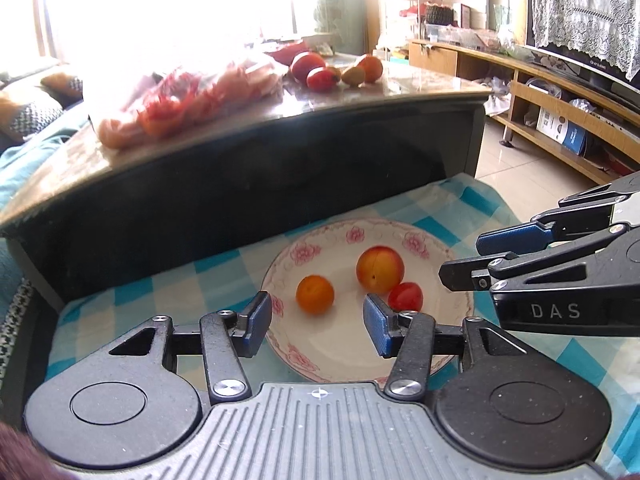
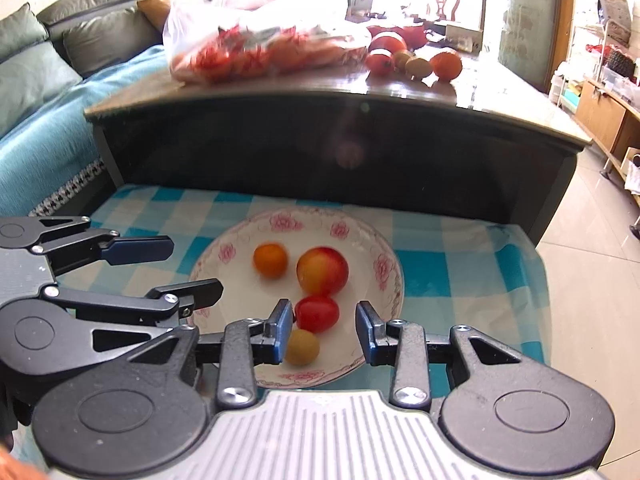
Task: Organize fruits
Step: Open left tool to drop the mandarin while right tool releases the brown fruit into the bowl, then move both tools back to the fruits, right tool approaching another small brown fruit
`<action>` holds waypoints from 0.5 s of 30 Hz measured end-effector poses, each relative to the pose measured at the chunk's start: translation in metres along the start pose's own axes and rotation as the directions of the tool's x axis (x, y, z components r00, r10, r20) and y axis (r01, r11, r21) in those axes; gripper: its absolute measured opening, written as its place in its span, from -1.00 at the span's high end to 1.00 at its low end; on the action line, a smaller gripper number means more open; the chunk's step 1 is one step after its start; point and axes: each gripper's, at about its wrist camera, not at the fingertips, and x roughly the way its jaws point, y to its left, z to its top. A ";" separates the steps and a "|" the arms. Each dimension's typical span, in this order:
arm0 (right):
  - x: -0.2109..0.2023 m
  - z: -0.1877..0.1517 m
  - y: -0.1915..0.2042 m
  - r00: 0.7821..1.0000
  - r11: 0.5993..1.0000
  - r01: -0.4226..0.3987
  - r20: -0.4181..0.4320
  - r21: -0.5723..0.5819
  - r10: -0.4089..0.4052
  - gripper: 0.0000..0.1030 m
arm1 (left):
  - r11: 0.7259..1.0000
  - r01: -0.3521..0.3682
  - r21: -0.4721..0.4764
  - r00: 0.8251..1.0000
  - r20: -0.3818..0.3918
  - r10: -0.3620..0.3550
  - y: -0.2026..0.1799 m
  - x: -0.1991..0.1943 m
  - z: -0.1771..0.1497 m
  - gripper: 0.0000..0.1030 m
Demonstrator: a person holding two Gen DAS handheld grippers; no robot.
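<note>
The floral plate lies on a blue checked cloth, near the cloth's far edge, just in front of a dark coffee table. On the plate are a peach in the middle, an orange fruit to its left, a red tomato touching the peach on the near side, and a small yellow-green fruit by the near rim.

Both grippers point down over the near rim of the plate. The right gripper has its jaws apart and holds nothing; the tomato and the yellow-green fruit lie just beside its left pad, seen between the pads. The left gripper is open wider and empty, with the orange fruit beyond its gap.

Only the right wrist view shows the yellow-green fruit. On the coffee table's top, a plastic bag of red produce and some loose fruits lie toward the far edge.
</note>
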 end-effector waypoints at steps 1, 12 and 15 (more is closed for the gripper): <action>-0.003 0.001 0.000 1.000 1.000 0.001 0.006 0.002 -0.001 0.27 | 1.000 -0.001 0.003 1.000 0.004 0.001 -0.001 -0.002 0.001 -0.16; -0.028 -0.003 0.012 1.000 1.000 -0.011 0.025 -0.001 0.011 0.27 | 1.000 -0.013 0.029 1.000 0.017 0.013 -0.004 -0.027 -0.007 -0.16; -0.031 -0.008 0.017 1.000 1.000 -0.018 0.018 -0.006 0.018 0.27 | 0.999 -0.013 0.029 1.000 0.006 0.013 -0.003 -0.034 -0.014 -0.16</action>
